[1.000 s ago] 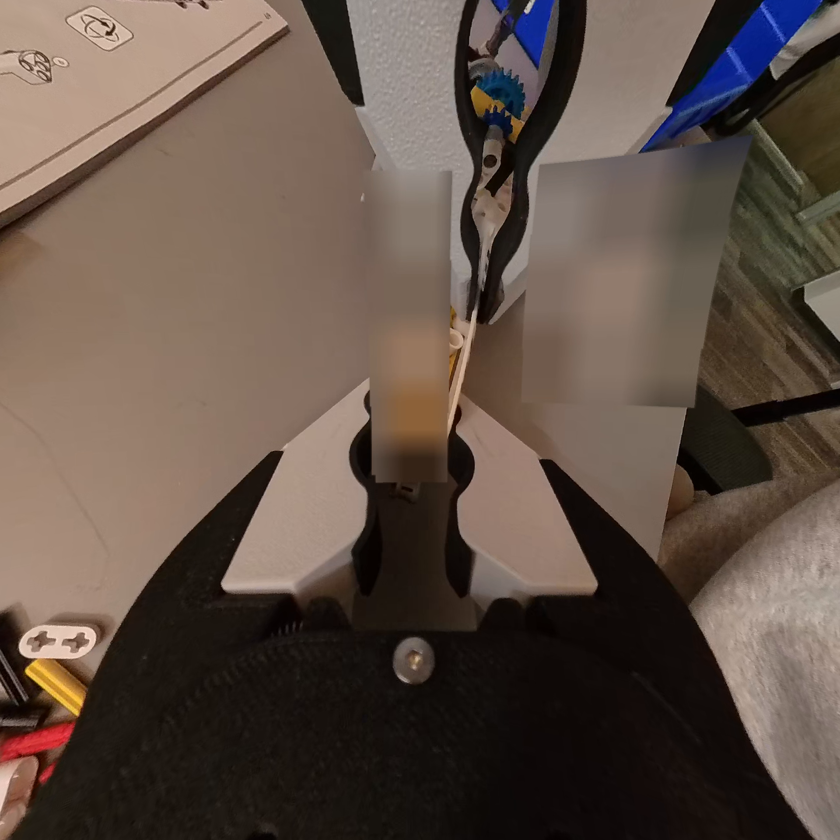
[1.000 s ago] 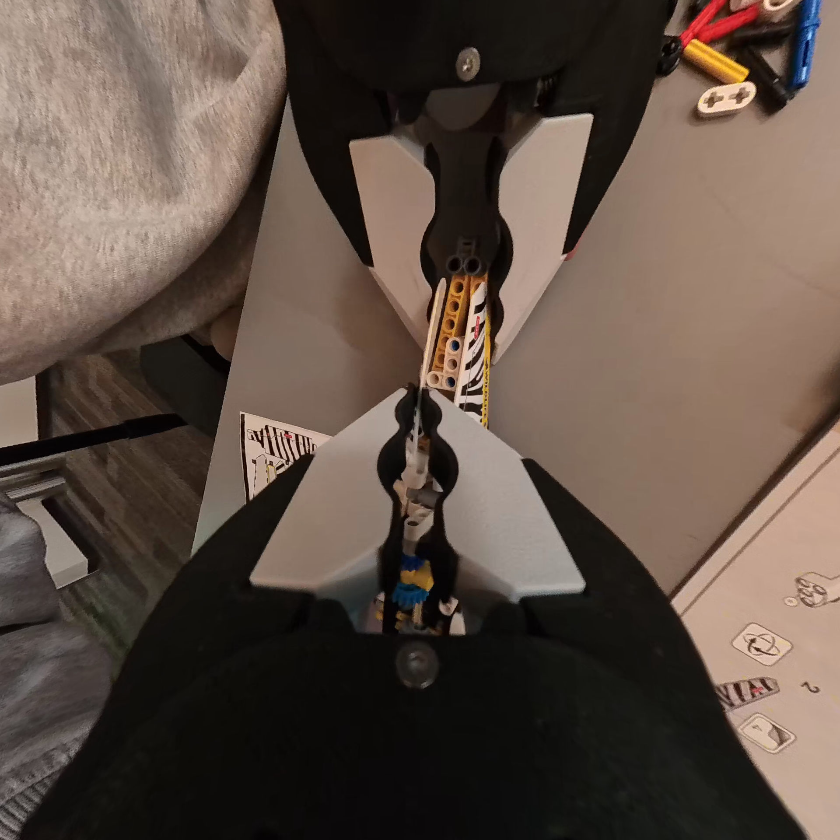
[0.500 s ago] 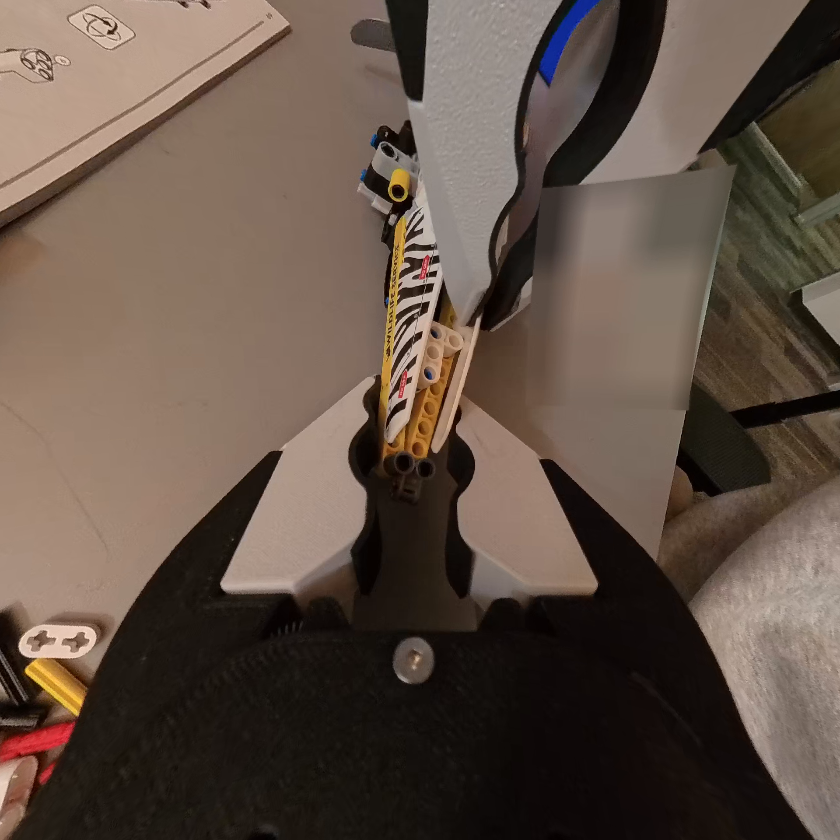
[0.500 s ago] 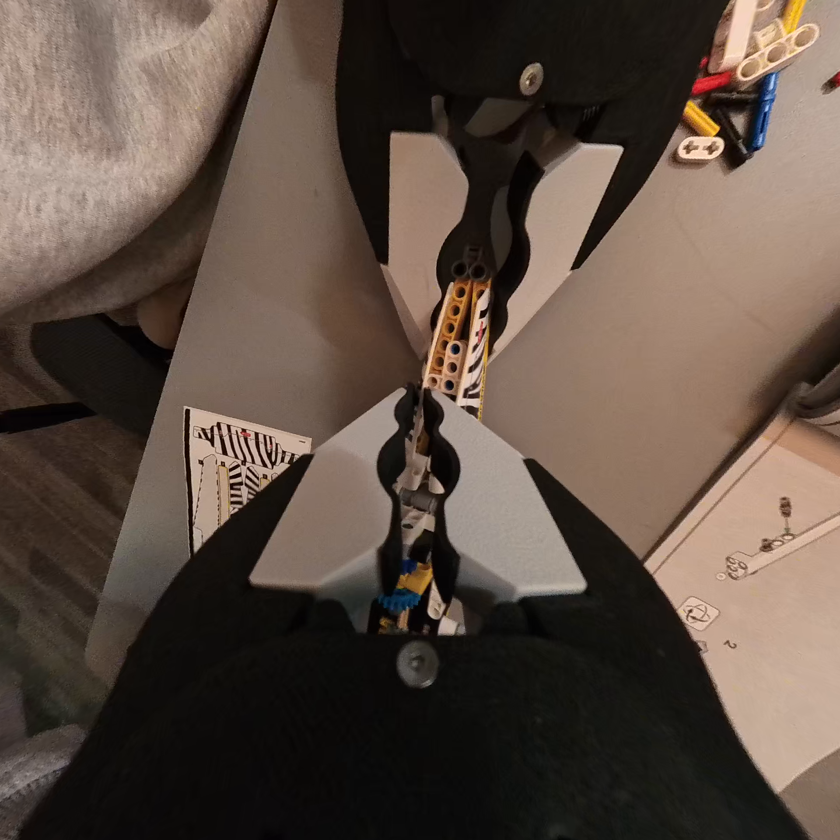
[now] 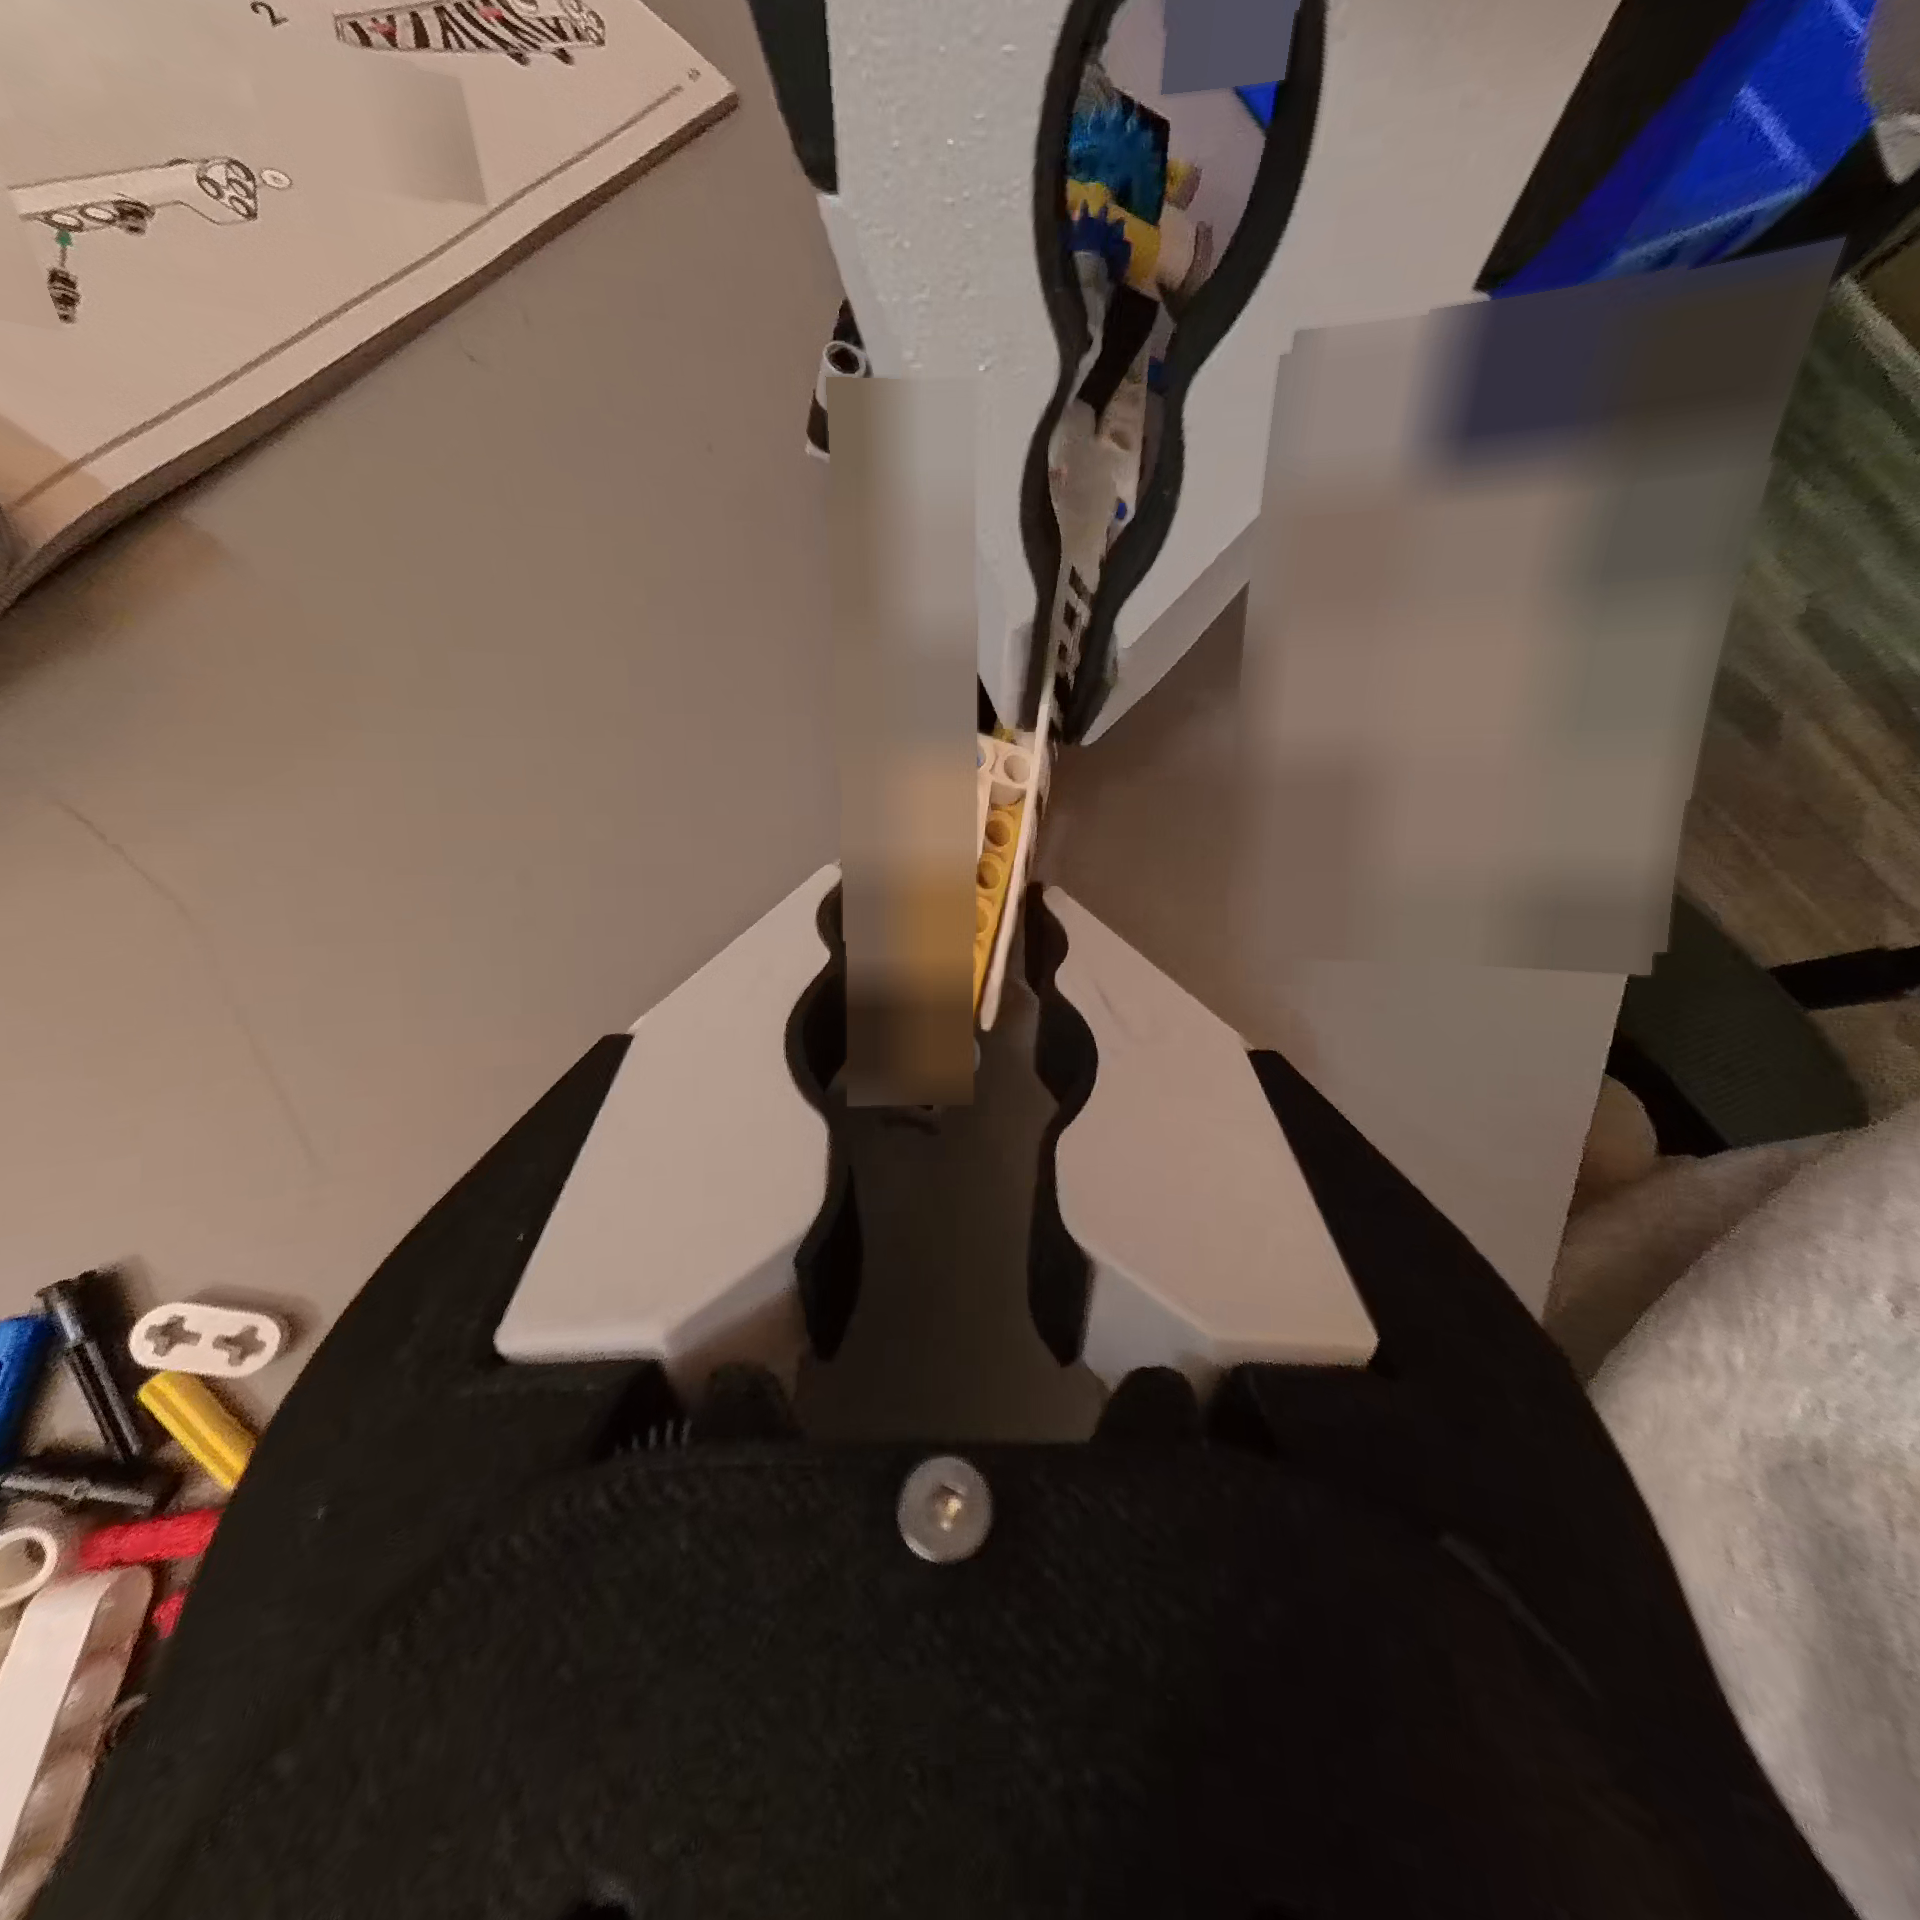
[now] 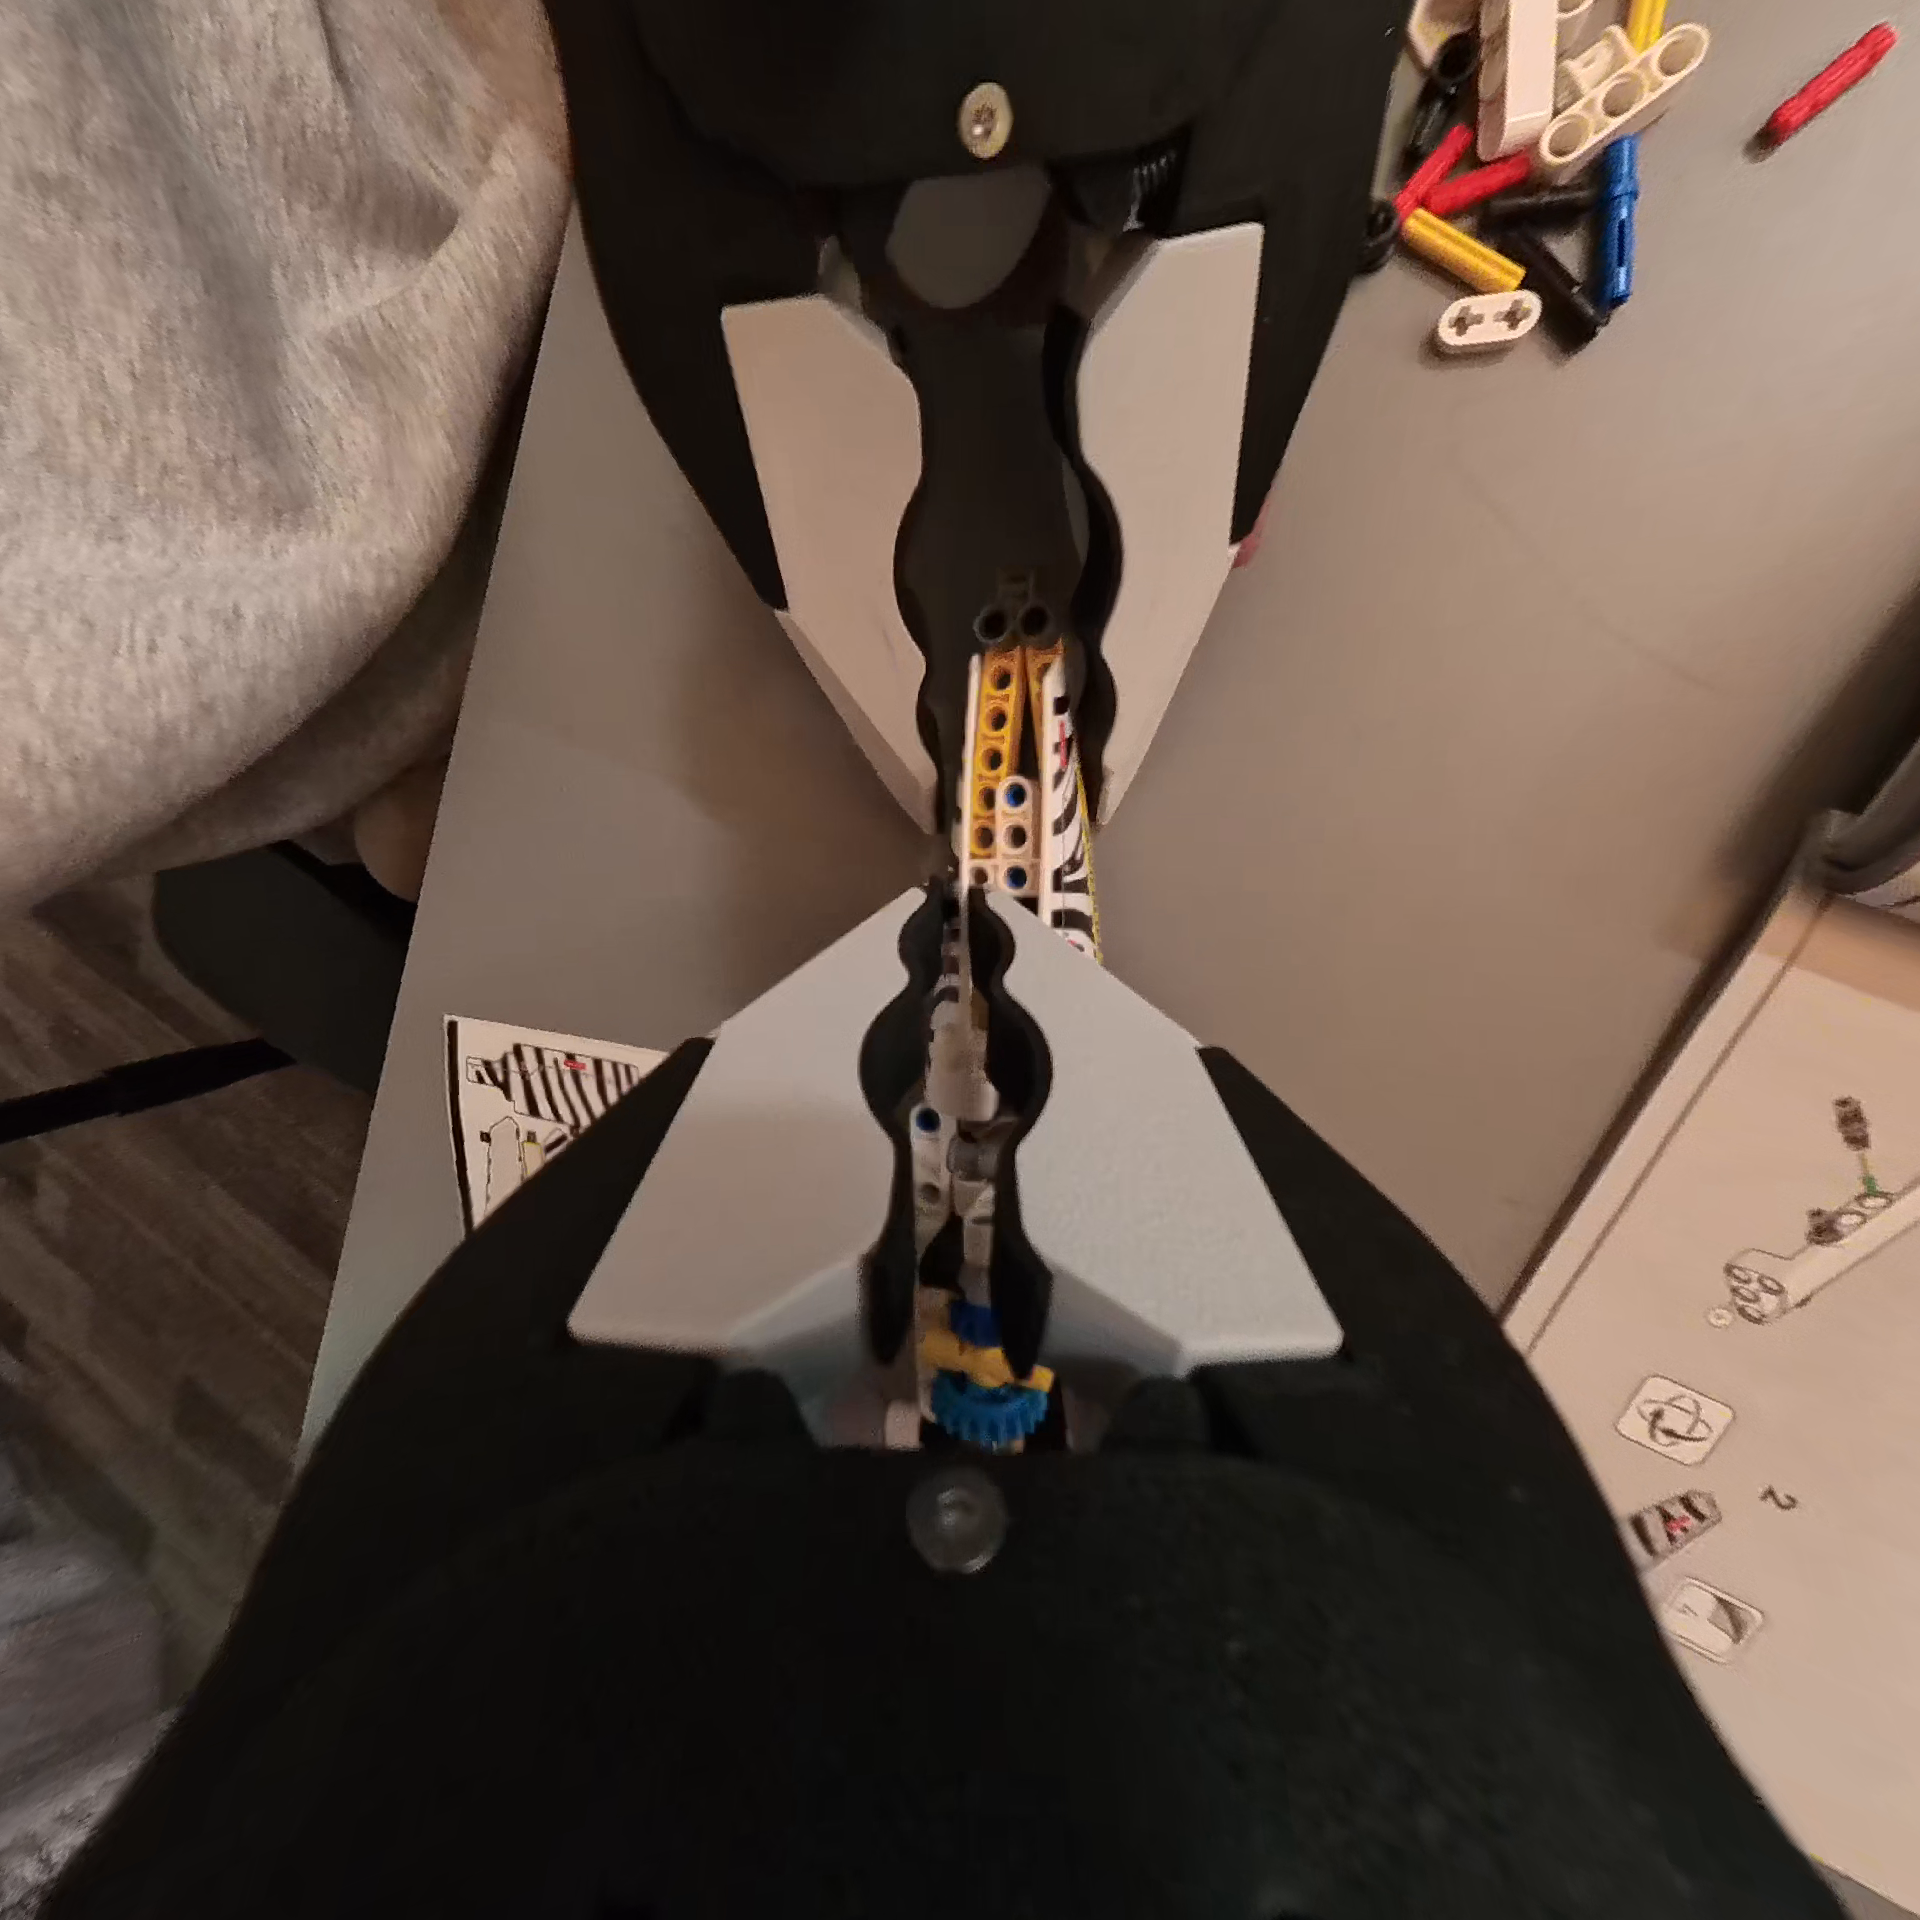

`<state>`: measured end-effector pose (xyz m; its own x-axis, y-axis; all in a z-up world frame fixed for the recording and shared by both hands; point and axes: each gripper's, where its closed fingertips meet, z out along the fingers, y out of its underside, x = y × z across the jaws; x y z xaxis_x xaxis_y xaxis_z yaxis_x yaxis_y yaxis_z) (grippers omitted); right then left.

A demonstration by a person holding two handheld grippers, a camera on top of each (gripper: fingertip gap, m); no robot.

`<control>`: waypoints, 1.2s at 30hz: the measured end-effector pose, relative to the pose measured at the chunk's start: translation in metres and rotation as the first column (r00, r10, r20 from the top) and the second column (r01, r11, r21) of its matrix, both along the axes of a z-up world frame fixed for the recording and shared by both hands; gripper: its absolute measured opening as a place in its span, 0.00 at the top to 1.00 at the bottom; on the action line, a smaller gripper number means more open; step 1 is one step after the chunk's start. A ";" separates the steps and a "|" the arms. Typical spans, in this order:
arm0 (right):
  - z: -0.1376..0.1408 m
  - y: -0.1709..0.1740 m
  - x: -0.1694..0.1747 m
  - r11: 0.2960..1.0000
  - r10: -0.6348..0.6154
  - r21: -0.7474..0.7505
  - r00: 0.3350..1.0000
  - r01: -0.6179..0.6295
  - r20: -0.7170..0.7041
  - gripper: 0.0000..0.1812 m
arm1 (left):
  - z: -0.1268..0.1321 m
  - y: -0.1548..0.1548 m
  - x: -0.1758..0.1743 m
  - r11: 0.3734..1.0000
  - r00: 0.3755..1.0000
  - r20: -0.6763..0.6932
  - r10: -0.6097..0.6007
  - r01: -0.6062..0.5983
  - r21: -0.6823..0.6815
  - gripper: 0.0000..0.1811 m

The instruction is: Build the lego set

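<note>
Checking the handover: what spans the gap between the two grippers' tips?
The yellow-and-white zebra-striped Lego assembly bridges it, held at one end by the left gripper and at the other by the right gripper; right wrist view.

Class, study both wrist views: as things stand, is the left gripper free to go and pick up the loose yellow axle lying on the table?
Probably not yet. The left gripper is shut on the lego model, which the right gripper also clamps. The yellow axle itself lies uncovered among loose parts.

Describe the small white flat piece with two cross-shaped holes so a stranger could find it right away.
Start at the grey table and find the pile of loose pieces beside the left gripper. At the pile's near edge lies the white flat piece, next to a yellow rod. It alone has two cross-shaped holes.
</note>
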<state>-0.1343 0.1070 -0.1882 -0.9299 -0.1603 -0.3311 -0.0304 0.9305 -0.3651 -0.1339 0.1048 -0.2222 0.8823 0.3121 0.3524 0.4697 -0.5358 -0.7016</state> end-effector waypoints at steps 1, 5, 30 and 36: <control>0.000 0.000 -0.001 1.000 -0.010 0.004 1.000 0.010 0.006 0.99 | -0.001 -0.001 -0.001 1.000 1.000 -0.013 0.008 -0.008 -0.009 0.86; -0.001 0.001 0.000 0.999 -0.033 0.007 0.999 0.032 0.024 0.98 | -0.002 0.000 -0.001 1.000 0.999 -0.038 0.004 -0.005 -0.026 0.87; 0.041 -0.001 -0.019 0.931 -0.334 -0.282 0.857 0.233 -0.393 0.91 | 0.001 0.000 0.000 1.000 0.999 0.038 0.000 -0.001 0.024 0.87; 0.076 0.007 -0.021 0.642 -0.732 -0.658 0.571 0.394 -0.372 0.71 | 0.002 0.000 -0.001 0.999 0.998 0.066 0.000 -0.003 0.041 0.88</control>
<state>-0.1555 0.1145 -0.1123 -0.8324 0.5018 0.2353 0.0857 0.5359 -0.8399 -0.1346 0.1046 -0.2199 0.8563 0.2971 0.4224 0.5163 -0.5063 -0.6907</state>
